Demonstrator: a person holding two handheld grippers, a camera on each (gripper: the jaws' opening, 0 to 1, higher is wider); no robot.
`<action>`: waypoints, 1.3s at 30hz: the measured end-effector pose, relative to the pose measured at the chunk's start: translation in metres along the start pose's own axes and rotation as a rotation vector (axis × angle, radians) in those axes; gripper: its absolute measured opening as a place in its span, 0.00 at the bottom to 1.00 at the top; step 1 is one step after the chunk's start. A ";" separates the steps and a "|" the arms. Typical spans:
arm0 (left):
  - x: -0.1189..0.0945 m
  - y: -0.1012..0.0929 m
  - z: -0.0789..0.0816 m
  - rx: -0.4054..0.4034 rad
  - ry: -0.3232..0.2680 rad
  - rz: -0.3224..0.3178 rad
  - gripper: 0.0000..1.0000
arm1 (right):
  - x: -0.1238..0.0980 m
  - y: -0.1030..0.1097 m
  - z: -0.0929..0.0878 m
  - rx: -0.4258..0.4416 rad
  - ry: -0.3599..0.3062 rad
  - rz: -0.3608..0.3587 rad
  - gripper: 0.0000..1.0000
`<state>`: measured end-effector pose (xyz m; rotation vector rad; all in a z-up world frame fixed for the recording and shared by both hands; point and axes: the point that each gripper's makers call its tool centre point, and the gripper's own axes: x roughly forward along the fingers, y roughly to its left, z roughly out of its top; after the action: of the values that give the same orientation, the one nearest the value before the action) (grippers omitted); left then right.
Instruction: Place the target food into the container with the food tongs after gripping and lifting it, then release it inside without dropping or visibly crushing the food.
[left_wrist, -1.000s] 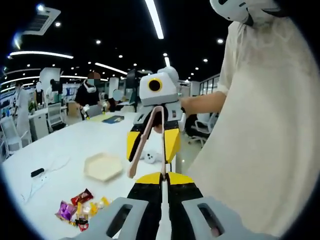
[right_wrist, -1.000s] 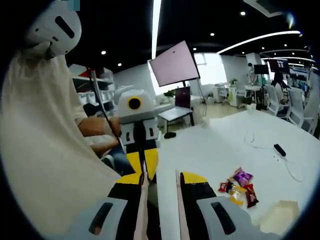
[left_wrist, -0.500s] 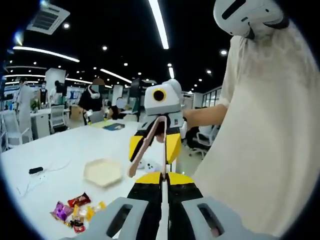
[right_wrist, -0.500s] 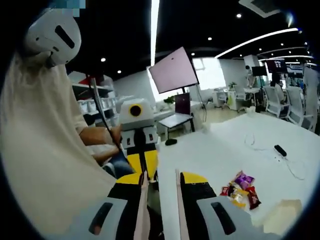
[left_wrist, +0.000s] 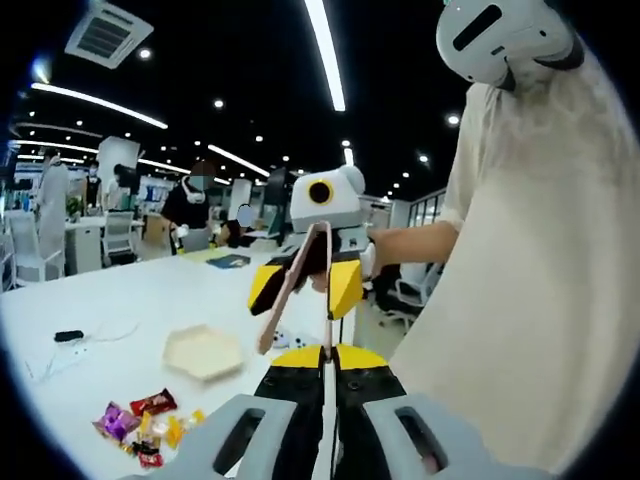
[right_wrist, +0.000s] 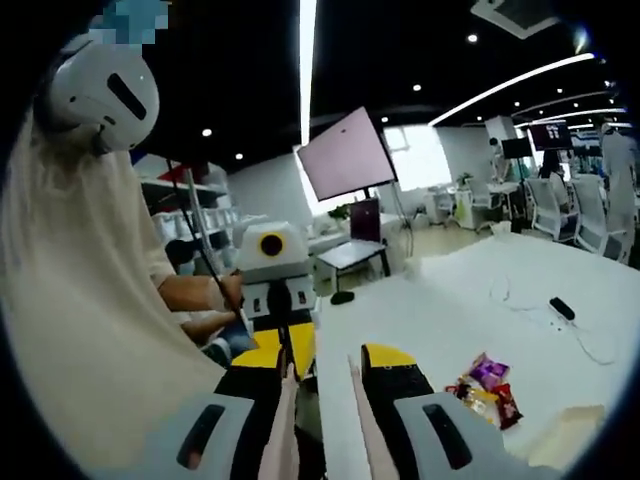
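Note:
A beige hexagonal container (left_wrist: 203, 352) lies on the white table (left_wrist: 120, 310), with a pile of wrapped candies (left_wrist: 140, 430) just in front of it. My left gripper (left_wrist: 325, 352) is shut with nothing in it. Facing it, above the table edge, my right gripper (left_wrist: 305, 288) is shut on pinkish food tongs (left_wrist: 290, 290), whose arms splay towards the camera. In the right gripper view the two tong arms (right_wrist: 285, 420) run along the inside of my right gripper (right_wrist: 325, 358). The candies (right_wrist: 485, 390) and container (right_wrist: 570, 435) lie to the lower right. The left gripper (right_wrist: 280, 330) faces me.
The person holding the grippers, in a light shirt (left_wrist: 520, 280), stands at the table's edge. A small black device (right_wrist: 562, 308) with a thin cable lies farther along the table. People, chairs and a large screen (right_wrist: 345, 155) stand in the background.
Both cameras have tilted up a little, so the table and its things sit lower in each view. The grippers still face each other, with the tongs held as before.

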<state>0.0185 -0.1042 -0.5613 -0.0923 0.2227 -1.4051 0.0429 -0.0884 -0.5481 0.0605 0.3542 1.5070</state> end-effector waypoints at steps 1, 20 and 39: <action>-0.001 -0.002 0.004 -0.015 -0.030 -0.012 0.00 | 0.000 0.001 0.000 -0.001 0.000 0.005 0.29; -0.020 0.002 0.021 -0.087 -0.215 -0.005 0.00 | 0.001 0.001 0.000 -0.001 -0.004 0.007 0.31; -0.014 -0.004 0.027 -0.110 -0.256 -0.035 0.00 | -0.008 0.006 0.004 0.075 -0.072 0.022 0.30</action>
<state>0.0179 -0.0927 -0.5331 -0.3661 0.0855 -1.3998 0.0377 -0.0948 -0.5408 0.1779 0.3529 1.5087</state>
